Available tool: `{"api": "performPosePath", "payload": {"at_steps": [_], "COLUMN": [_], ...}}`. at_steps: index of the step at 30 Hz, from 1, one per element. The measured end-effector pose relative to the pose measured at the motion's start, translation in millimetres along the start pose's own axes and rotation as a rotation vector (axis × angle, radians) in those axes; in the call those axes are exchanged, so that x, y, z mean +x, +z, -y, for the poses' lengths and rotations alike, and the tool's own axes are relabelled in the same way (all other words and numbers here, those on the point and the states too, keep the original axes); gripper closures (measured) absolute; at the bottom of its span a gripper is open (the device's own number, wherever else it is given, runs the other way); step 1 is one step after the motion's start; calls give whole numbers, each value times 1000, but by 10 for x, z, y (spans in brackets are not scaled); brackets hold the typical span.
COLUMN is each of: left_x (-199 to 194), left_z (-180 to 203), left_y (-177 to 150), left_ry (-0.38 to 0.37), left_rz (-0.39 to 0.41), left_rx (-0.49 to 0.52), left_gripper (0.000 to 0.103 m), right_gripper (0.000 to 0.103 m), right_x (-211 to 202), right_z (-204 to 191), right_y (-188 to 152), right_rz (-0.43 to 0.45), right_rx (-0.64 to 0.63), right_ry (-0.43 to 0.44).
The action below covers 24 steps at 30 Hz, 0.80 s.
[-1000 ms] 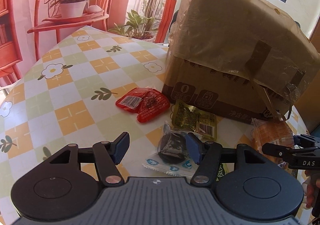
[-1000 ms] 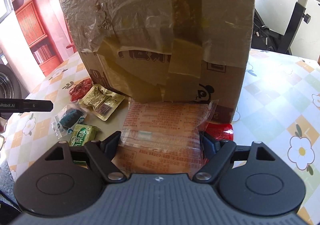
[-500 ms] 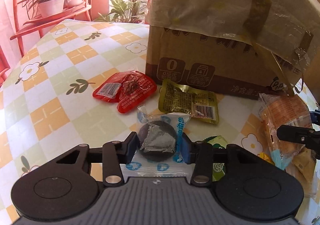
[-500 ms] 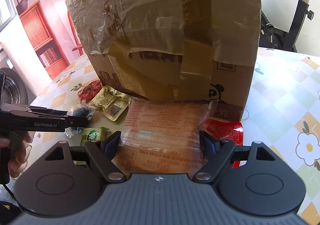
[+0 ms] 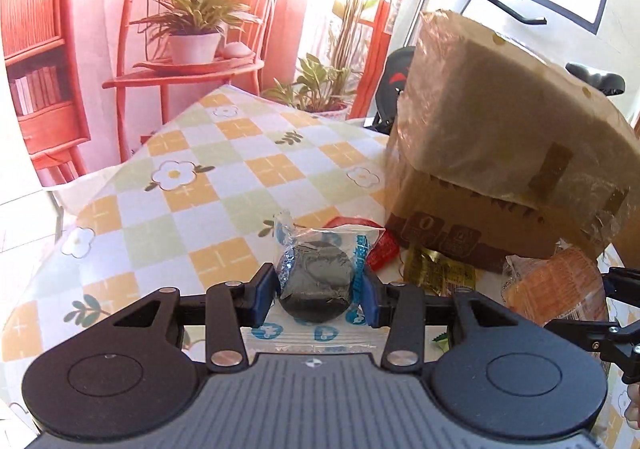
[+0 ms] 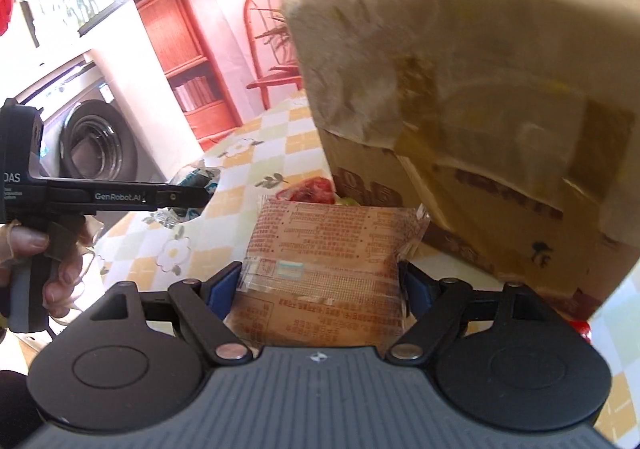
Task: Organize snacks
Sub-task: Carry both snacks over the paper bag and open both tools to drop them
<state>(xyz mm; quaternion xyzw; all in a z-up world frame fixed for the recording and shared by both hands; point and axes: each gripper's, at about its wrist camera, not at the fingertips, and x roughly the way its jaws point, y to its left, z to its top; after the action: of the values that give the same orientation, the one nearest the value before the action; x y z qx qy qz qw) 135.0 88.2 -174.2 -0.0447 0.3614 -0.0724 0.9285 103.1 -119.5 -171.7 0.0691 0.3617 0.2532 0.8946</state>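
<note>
The left tongs [image 5: 316, 291] pinch a small clear pack with a round dark cake [image 5: 316, 285] inside. Their blue pads press on its two sides. The jaws closed on it within the last second and now sit steady. The pack is up off the counter [image 5: 208, 189].

The right tongs [image 6: 320, 285] pinch a flat orange bread pack [image 6: 324, 273]. The pads press on its long edges. Its long side points straight out from the tongs, toward 12 o'clock. It is up in the air too.

Both snacks are in the tongs, so I think the next job is to put them away. The big brown box [image 6: 460, 109] is the likely place for them, but I cannot see its top opening. From the right tongs the box fills the view from 12 to 2 o'clock, very near. From the left tongs it sits at 2 o'clock, farther off. So the right hand is nearer to the box.

More snacks lie on the counter by the box: a red pack [image 5: 380, 245] and a gold pack [image 5: 436, 273], at about 1 o'clock from the left tongs.

The bread pack is soft. It could bend or get squashed.
</note>
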Motion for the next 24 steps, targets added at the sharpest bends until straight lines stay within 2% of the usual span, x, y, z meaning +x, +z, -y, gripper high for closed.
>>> {"api": "performPosePath", "payload": {"at_steps": [5,9,11,14,17,20,24], "left_x": [-232,-422,-465,-443,-398,-290,25], "left_z": [-63,52,154,445,764,1097,1431], "left_y": [327,666,825,1073,1290,1489,1676], "left_ry": [17,-14,-38,-86,-126,-163,-201], "left_rz": [92,203,242,287,327,341,307], "left_rx": [-5,-23,-20,11,57,103,149], "left_gripper": [57,57,57,57,57,57,56], "right_gripper": [20,20,20,20,20,20,20], "right_x": [-228,-570,-758,-990,-1083,-1020,-878], "right_z": [-214,-266,-236,-112,170,497,721], "right_y": [370,695,875,1162,1408,1519,1478], "right_rz": [115,235,303,389,414,396,339], "right_rx": [-32,-54,-63,-94,-97,-70,-78], "right_ry": [67,103,93,-2,-141,-261,-314]}}
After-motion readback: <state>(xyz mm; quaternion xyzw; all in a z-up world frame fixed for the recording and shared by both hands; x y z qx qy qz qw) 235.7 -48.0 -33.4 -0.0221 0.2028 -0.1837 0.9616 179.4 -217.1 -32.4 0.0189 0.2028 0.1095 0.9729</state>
